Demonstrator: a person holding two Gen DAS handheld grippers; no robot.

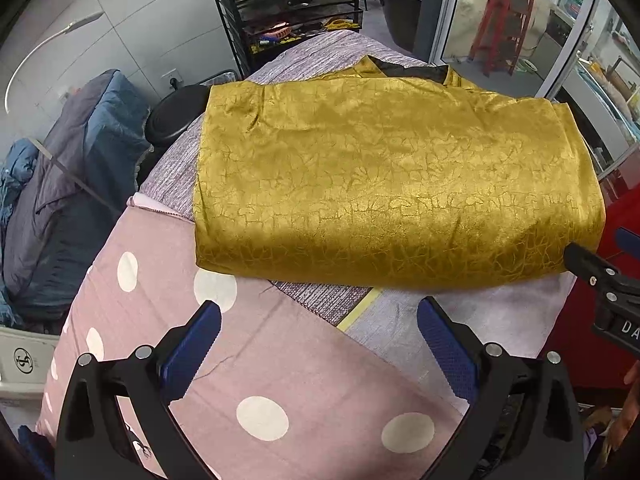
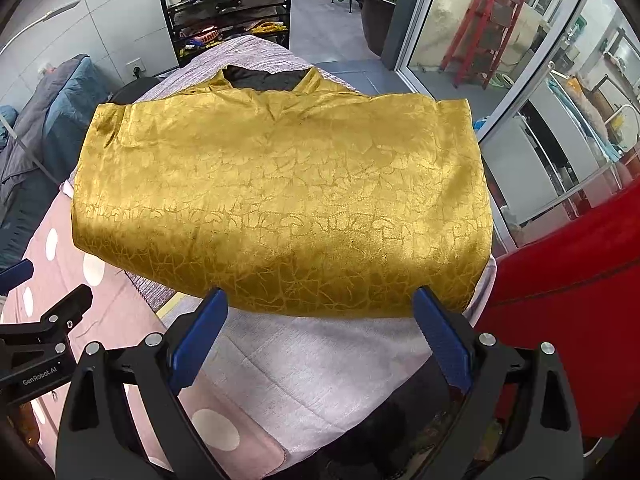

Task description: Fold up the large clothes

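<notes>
Right now one gold garment [image 2: 280,200], shiny with a crackled pattern and folded into a thick rectangle, lies on the counter [image 2: 320,360] over a gray woven cover and a pink polka-dot sheet [image 1: 280,380]. Its black-lined collar is half hidden behind. Both the left gripper [image 1: 318,344] and right gripper [image 2: 316,332] hover near it, jaws spread wide, gripping nothing.

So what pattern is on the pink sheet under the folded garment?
White polka dots on the pink cotton sheet, clearest in the left wrist view.
</notes>
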